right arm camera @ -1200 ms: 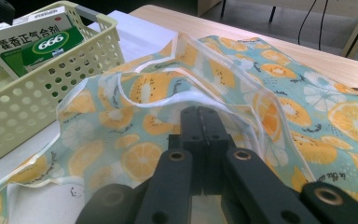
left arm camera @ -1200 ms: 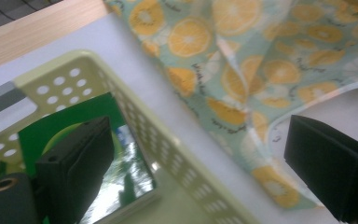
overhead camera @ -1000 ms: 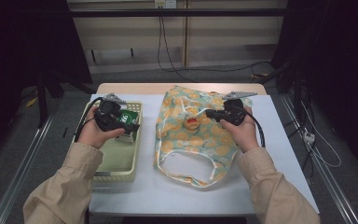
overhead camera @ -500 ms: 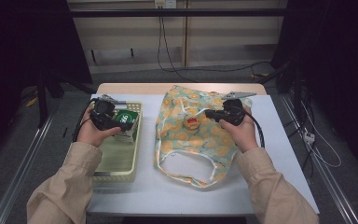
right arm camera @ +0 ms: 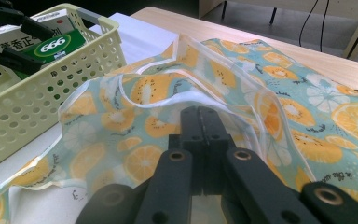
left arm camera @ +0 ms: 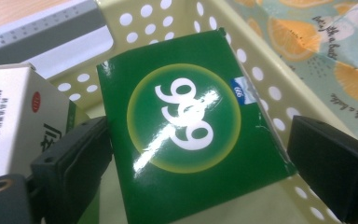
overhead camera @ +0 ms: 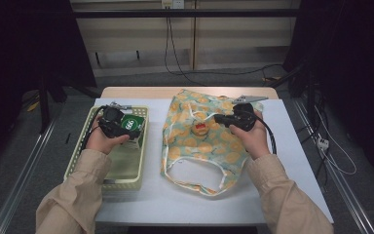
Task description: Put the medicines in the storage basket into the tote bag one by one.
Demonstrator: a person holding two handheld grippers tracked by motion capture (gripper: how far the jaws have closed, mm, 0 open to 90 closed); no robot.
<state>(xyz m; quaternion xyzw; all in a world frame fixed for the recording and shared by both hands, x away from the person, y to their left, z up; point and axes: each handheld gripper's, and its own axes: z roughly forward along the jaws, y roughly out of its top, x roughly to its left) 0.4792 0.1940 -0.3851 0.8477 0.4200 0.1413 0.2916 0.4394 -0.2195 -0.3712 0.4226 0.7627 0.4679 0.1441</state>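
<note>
left gripper point(left arm camera: 196, 154): jaws spread wide either side of green box point(left arm camera: 191, 126), left jaw touching its edge, right jaw apart | green box: far end of basket point(overhead camera: 80, 161), left of table | right gripper point(right arm camera: 200, 123): jaws closed, pinching bag point(right arm camera: 242, 98) rim, centre of table
</note>
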